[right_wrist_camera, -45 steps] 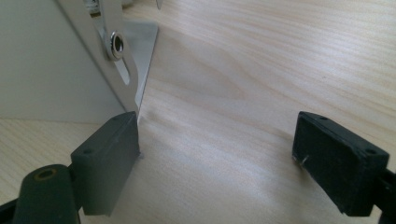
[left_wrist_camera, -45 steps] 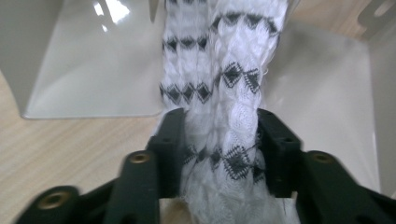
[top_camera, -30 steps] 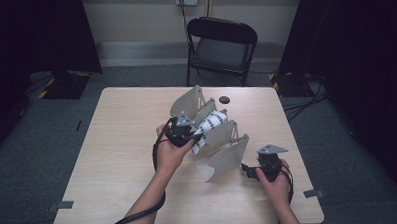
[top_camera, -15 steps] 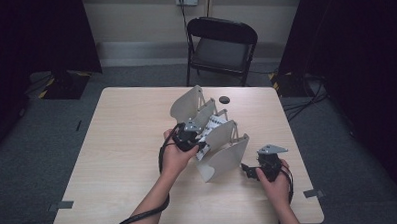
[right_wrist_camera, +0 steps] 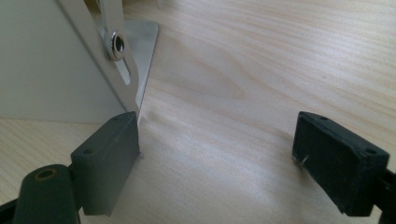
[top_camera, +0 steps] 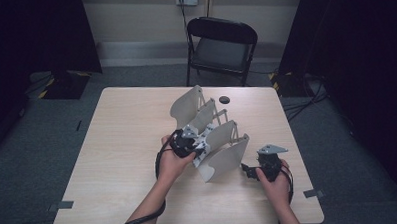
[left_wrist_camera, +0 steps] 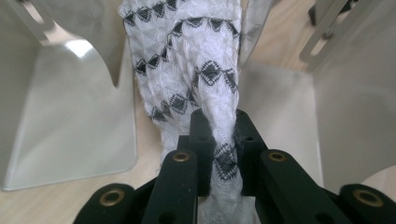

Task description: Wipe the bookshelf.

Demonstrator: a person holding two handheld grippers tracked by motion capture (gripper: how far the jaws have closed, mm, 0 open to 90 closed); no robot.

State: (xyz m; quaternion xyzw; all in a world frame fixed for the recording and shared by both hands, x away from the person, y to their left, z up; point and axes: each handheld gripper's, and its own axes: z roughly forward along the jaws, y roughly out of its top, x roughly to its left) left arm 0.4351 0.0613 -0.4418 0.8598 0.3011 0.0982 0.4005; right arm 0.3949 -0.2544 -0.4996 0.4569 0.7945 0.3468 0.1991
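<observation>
Left gripper [left_wrist_camera: 218, 140] is pinching a white, diamond-patterned cloth [left_wrist_camera: 187, 65] tight between its jaws, lowering it into a slot of the grey divider rack [top_camera: 223, 151] near the table's [top_camera: 113, 160] middle. Cloth is partway in, not yet released. Right gripper [right_wrist_camera: 217, 161] is resting wide open, empty, beside the rack's near end, toward the right edge.
</observation>
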